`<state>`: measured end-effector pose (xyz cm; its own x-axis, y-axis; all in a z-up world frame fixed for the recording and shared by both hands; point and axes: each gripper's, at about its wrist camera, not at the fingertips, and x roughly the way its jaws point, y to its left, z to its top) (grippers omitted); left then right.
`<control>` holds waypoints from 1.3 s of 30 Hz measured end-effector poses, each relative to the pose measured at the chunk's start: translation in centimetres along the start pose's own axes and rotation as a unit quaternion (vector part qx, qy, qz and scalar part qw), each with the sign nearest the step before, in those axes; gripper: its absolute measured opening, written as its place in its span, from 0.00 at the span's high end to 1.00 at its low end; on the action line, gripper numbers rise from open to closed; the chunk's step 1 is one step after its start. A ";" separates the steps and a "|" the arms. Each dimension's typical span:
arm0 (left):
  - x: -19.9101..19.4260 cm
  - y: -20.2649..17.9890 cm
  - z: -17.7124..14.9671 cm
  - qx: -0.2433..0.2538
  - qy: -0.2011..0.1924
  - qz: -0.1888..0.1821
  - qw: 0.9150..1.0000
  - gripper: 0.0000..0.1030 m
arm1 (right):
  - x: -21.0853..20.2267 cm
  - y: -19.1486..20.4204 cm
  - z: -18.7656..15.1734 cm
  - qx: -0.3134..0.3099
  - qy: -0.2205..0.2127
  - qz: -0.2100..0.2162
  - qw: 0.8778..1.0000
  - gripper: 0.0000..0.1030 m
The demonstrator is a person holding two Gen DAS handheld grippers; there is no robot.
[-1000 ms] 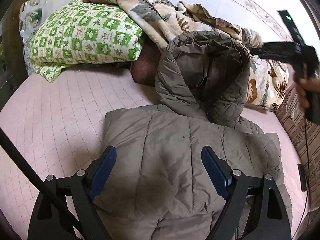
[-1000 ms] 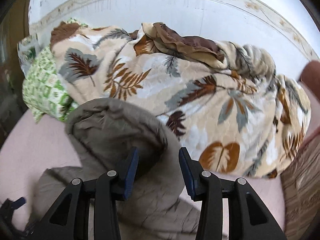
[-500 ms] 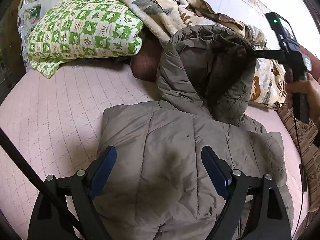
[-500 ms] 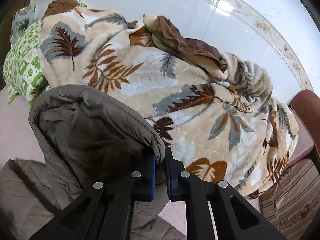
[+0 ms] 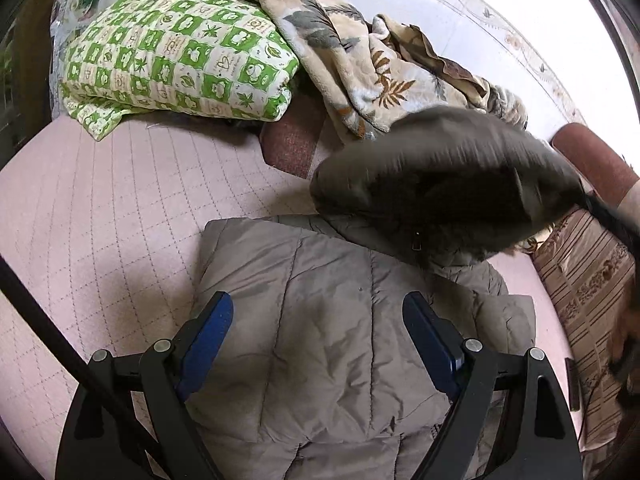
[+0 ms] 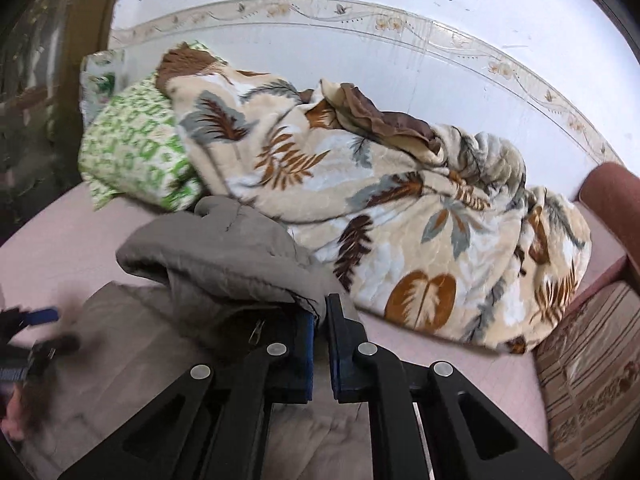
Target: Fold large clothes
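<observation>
A grey quilted hooded jacket (image 5: 340, 344) lies folded on the pink bed. Its hood (image 5: 440, 176) hangs lifted and blurred above the collar, pulled over toward the jacket's body. My right gripper (image 6: 320, 316) is shut on the hood's rim (image 6: 240, 264), the fabric pinched between its blue pads. The left gripper (image 5: 318, 320) stands open just above the jacket's back, with nothing gripped between its fingers; its blue fingertip (image 6: 42, 314) shows blurred at the left edge of the right wrist view.
A green-and-white checked pillow (image 5: 176, 56) and a crumpled leaf-print blanket (image 6: 380, 216) fill the head of the bed against the white wall. A brown cushion (image 5: 296, 140) lies behind the jacket. A striped cushion (image 5: 588, 288) and a reddish armrest (image 6: 616, 200) border the right side.
The right gripper closed on the hood's rim, then pulled the hood up and toward the jacket's body. The left gripper stayed open over the jacket.
</observation>
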<state>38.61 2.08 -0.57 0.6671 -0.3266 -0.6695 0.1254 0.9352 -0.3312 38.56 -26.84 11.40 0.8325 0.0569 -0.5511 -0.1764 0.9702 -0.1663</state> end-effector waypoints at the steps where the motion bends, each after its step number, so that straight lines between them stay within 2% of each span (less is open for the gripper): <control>1: 0.0 0.0 0.0 -0.002 -0.001 0.000 1.000 0.16 | -0.5 0.1 -1.1 0.005 0.001 0.003 1.000 0.94; 4: 0.0 0.0 0.0 -0.010 -0.002 -0.016 1.000 0.16 | -1.9 0.6 -4.4 0.027 0.003 0.018 0.999 0.94; 6: 0.0 0.3 -0.1 -0.031 0.003 -0.060 0.998 0.16 | -2.4 0.8 -6.4 0.047 0.006 0.028 0.999 0.94; 8: 0.4 0.6 -0.2 -0.061 0.019 -0.117 0.991 0.16 | -2.7 1.1 -7.8 0.061 0.008 0.035 0.997 0.94; 9: 0.9 0.7 -0.3 -0.079 0.031 -0.144 0.986 0.16 | -2.8 1.3 -8.5 0.067 0.009 0.037 0.997 0.94; 11: 2.1 0.7 -0.7 -0.099 0.058 -0.172 0.978 0.16 | -3.2 1.6 -9.4 0.075 0.004 0.038 0.996 0.94; 14: 3.8 0.6 -1.4 -0.129 0.088 -0.199 0.967 0.17 | -3.7 1.6 -9.9 0.096 -0.006 0.050 0.994 0.94; 15: 4.3 0.6 -1.8 -0.147 0.096 -0.219 0.960 0.17 | -3.8 1.6 -10.0 0.103 -0.007 0.055 0.993 0.94; 18: 5.1 1.2 -2.5 -0.203 0.091 -0.259 0.940 0.17 | -4.4 1.8 -10.4 0.116 -0.014 0.064 0.991 0.94; 19: 5.2 1.4 -2.5 -0.214 0.084 -0.260 0.938 0.17 | -4.8 1.8 -10.7 0.121 -0.016 0.068 0.990 0.94; 21: 5.1 1.5 -2.4 -0.217 0.079 -0.256 0.938 0.19 | -5.4 1.8 -11.2 0.130 -0.019 0.074 0.989 0.94; 22: 5.0 1.2 -2.3 -0.210 0.074 -0.256 0.941 0.33 | -5.7 1.7 -11.5 0.134 -0.021 0.074 0.988 0.94; 23: 4.8 1.0 -2.2 -0.201 0.071 -0.256 0.943 0.54 | -5.9 1.6 -11.9 0.140 -0.021 0.074 0.987 0.94; 24: 4.6 0.5 -1.9 -0.183 0.072 -0.249 0.948 0.62 | -6.1 1.5 -12.3 0.146 -0.021 0.073 0.986 0.94; 25: 4.3 -0.1 -1.8 -0.165 0.072 -0.236 0.955 0.75 | -6.3 1.3 -12.8 0.152 -0.021 0.071 0.986 0.94; 29: 2.8 -1.5 -1.9 -0.112 0.059 -0.186 0.974 0.79 | -6.1 0.8 -14.4 0.162 -0.009 0.058 0.985 0.94; 31: 1.7 -2.7 -2.1 -0.064 0.051 -0.135 0.987 0.80 | -5.8 1.3 -14.9 0.140 0.002 0.041 0.989 0.94; 33: 1.1 -3.7 -2.8 -0.016 0.052 -0.081 0.995 0.80 | -4.9 2.4 -15.6 0.107 0.015 0.021 0.994 0.94; 37: 2.6 -4.6 -4.7 0.033 0.076 -0.006 0.997 0.80 | -2.2 3.2 -17.4 0.085 0.057 0.013 0.995 0.93; 39: 3.6 -4.7 -5.4 0.042 0.091 0.015 0.995 0.80 | -0.8 3.3 -18.5 0.082 0.079 0.013 0.993 0.93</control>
<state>36.43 -4.25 -5.05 0.5291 -0.3113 -0.7894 0.1747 0.9503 -0.2576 27.57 -28.00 -3.81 0.7335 0.0571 -0.6773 -0.0974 0.9950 -0.0216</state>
